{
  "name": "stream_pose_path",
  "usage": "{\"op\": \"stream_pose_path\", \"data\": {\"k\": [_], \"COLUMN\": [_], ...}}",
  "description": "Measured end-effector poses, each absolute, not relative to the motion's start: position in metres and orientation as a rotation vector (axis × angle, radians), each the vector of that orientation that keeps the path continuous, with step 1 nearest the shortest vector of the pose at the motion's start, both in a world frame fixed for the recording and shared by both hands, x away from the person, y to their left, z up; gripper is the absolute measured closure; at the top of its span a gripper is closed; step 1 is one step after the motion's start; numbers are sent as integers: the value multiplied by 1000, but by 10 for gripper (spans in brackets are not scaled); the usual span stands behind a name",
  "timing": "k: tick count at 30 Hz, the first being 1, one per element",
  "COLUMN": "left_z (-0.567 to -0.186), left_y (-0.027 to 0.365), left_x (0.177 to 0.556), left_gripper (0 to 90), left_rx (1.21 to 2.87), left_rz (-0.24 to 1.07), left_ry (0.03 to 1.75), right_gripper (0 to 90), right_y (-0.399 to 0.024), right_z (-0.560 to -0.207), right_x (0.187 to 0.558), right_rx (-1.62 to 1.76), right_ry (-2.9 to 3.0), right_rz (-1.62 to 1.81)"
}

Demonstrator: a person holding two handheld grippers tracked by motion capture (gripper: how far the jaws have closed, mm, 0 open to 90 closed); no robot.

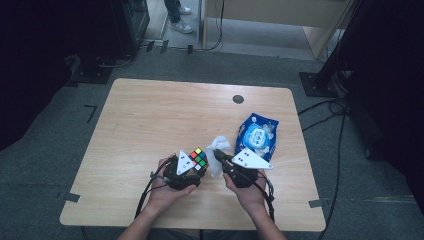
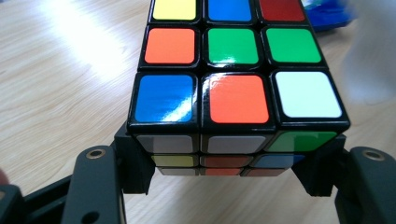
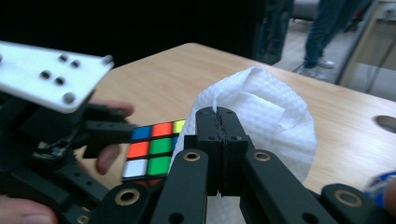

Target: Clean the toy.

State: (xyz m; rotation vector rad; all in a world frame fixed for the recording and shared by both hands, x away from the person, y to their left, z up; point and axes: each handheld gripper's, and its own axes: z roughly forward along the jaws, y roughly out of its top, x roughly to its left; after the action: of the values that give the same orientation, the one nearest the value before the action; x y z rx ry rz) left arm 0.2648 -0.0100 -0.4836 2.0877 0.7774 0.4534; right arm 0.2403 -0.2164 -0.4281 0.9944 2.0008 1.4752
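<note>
Cube: a black-framed plastic puzzle cube with mixed coloured stickers (image 2: pixel 233 79), raised just above the near middle of the table, clamped at both sides.
Left gripper (image 1: pixel 192 167): jaws closed on the cube's opposite sides, holding it.
Wipe: a white crumpled textured wet wipe (image 3: pixel 261 116), just right of the cube.
Right gripper (image 3: pixel 218 126): jaws pressed fully together, pinching a fold of the wipe.
Packet: a blue and white soft wipes packet (image 1: pixel 257 134), lying near the table's right edge, beyond the right gripper.
Table: light wooden tabletop (image 1: pixel 160 115).

Wood table (image 1: pixel 150 115), grey carpet floor (image 1: pixel 45 165)
</note>
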Motion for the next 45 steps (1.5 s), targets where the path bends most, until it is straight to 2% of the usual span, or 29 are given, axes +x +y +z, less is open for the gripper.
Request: {"op": "stream_pose_path", "data": {"k": [6, 14, 38, 45], "left_z": [-479, -480, -480, -479], "left_y": [-15, -21, -15, -17], "left_x": [255, 250, 254, 252], "left_gripper": [341, 342, 342, 342], "left_rx": [2083, 2111, 2110, 2108], "left_rz": [449, 447, 458, 458], "left_ry": [716, 677, 683, 679], "right_gripper": [900, 900, 900, 900], "right_y": [-193, -183, -211, -200], "right_z": [-437, -444, -444, -441], "right_x": [233, 232, 243, 232], "right_rx": [928, 933, 1059, 992], "right_ry": [2108, 2164, 2050, 2108], "right_rz": [1484, 1494, 1430, 1501]}}
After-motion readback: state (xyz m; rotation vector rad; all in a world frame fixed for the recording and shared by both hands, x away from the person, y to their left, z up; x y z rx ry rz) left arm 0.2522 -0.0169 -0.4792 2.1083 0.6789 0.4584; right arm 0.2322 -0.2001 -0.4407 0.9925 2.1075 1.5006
